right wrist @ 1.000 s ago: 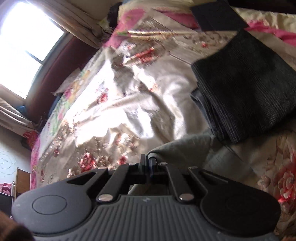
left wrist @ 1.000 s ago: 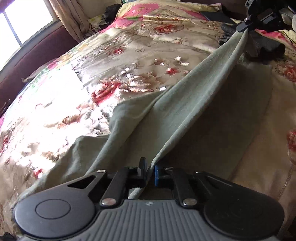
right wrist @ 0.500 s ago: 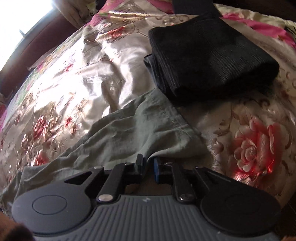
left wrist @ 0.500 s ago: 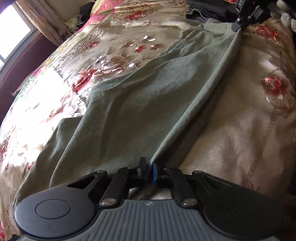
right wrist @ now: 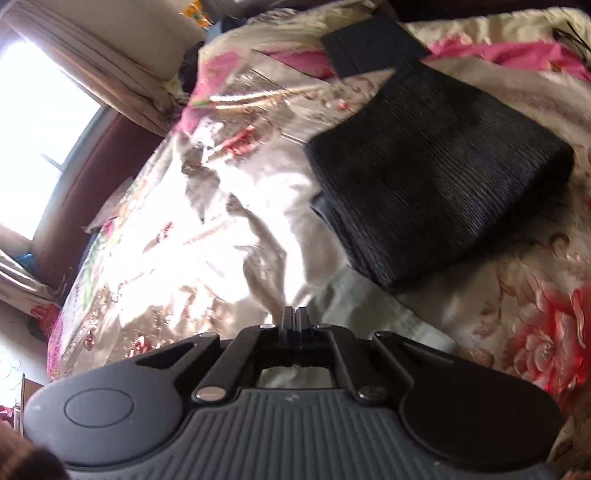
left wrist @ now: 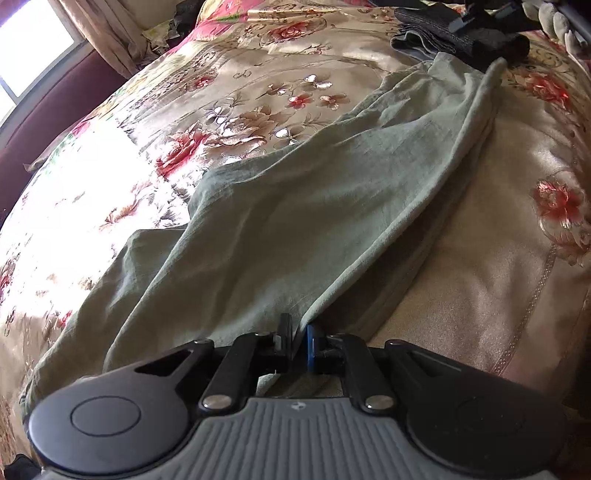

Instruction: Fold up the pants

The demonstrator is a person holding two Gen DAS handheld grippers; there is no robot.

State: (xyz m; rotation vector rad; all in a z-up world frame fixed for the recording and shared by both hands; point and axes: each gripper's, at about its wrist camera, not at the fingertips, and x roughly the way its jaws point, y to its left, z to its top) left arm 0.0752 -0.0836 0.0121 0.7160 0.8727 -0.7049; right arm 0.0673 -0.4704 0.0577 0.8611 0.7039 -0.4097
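Note:
The sage-green pants (left wrist: 314, 221) lie stretched along the floral bedspread (left wrist: 498, 240), running from the near edge to the far right. My left gripper (left wrist: 299, 332) is shut on their near edge, which rises slightly off the bed into the jaws. The far end (left wrist: 495, 70) rests flat beside a folded black garment (left wrist: 461, 33). My right gripper (right wrist: 295, 317) hovers over that end, jaws pressed together with nothing between them. A pale strip of the pants (right wrist: 369, 306) shows just beyond its fingertips.
The folded black ribbed garment (right wrist: 436, 177) sits on the bed right of the pants' far end, with another dark folded piece (right wrist: 369, 48) behind it. A bright window (right wrist: 37, 129) and curtain (right wrist: 110, 62) stand at the left. A gloved hand (left wrist: 554, 22) shows top right.
The pants were lowered from a taut, raised span onto the bed. The right gripper opened, let go of the far end and shut again empty. The left gripper kept its hold.

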